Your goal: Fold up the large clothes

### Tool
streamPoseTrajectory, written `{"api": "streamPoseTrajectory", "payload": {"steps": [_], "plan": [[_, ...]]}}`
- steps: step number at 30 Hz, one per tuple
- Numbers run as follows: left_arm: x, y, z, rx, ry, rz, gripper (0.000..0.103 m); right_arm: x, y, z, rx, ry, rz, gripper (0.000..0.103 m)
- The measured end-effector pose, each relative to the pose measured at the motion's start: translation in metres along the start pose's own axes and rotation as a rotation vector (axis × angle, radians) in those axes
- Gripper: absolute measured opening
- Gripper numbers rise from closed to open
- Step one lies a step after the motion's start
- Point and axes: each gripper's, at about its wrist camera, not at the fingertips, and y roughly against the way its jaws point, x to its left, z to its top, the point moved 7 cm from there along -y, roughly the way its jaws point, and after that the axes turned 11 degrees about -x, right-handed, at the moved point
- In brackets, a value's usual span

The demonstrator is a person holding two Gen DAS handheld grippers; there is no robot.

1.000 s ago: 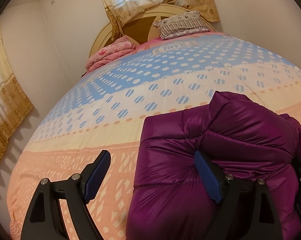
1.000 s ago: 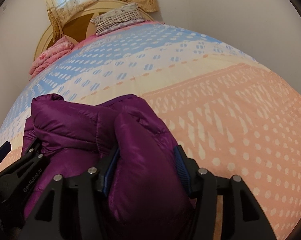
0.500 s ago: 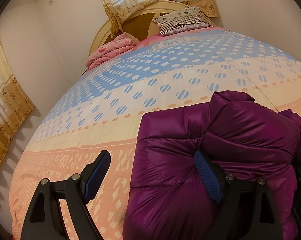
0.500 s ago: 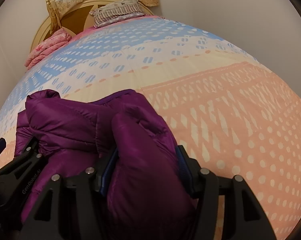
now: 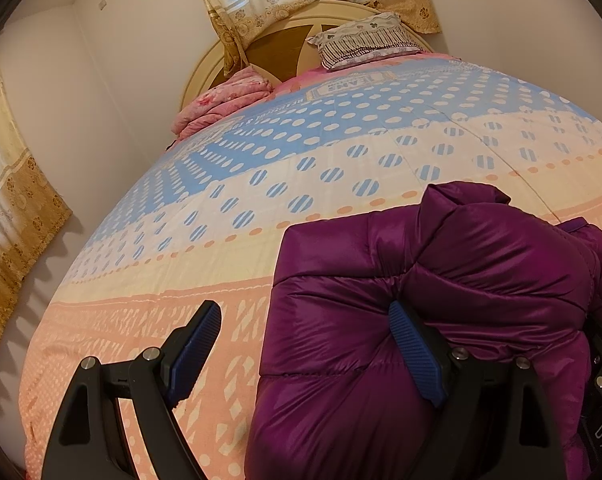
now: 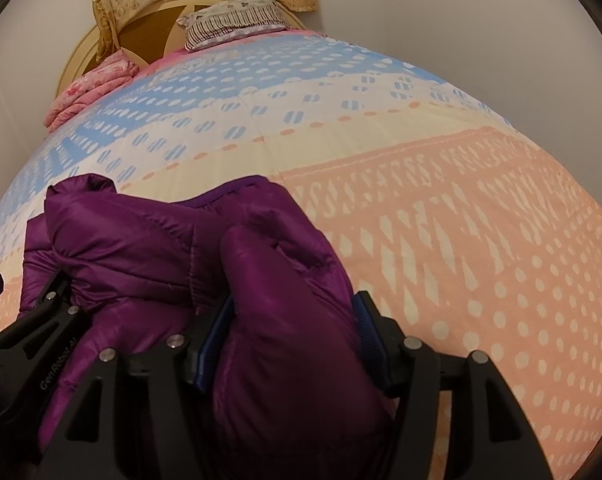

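Purple puffer jacket, half-folded on the bed: your right claw clamps its fold, left claw gapes apart, so close it before folding.

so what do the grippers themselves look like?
Left gripper and right gripper: matte black angular frames with cut-outs, silver round bolt heads, ribbed blue fingers. Grey "GenRobot.AI" lettering on the left gripper's body, seen from the right wrist. No cables or sleeves visible.
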Motion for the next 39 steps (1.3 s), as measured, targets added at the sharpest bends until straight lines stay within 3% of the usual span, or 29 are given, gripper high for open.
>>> {"api": "streamPoseTrajectory", "payload": {"steps": [33,36,39], "plan": [[0.001,-0.003,-0.001,0.008,-0.015,0.001,0.087,0.001,-0.002,-0.001,0.006,0.015,-0.012,0.064],[0.009,0.006,0.001,0.02,-0.009,-0.074,0.086,0.001,-0.001,0.0,0.016,0.019,-0.005,0.064],[0.042,0.036,-0.002,0.003,0.043,-0.139,0.086,-0.005,0.017,0.003,0.017,-0.014,0.055,0.065]]}}
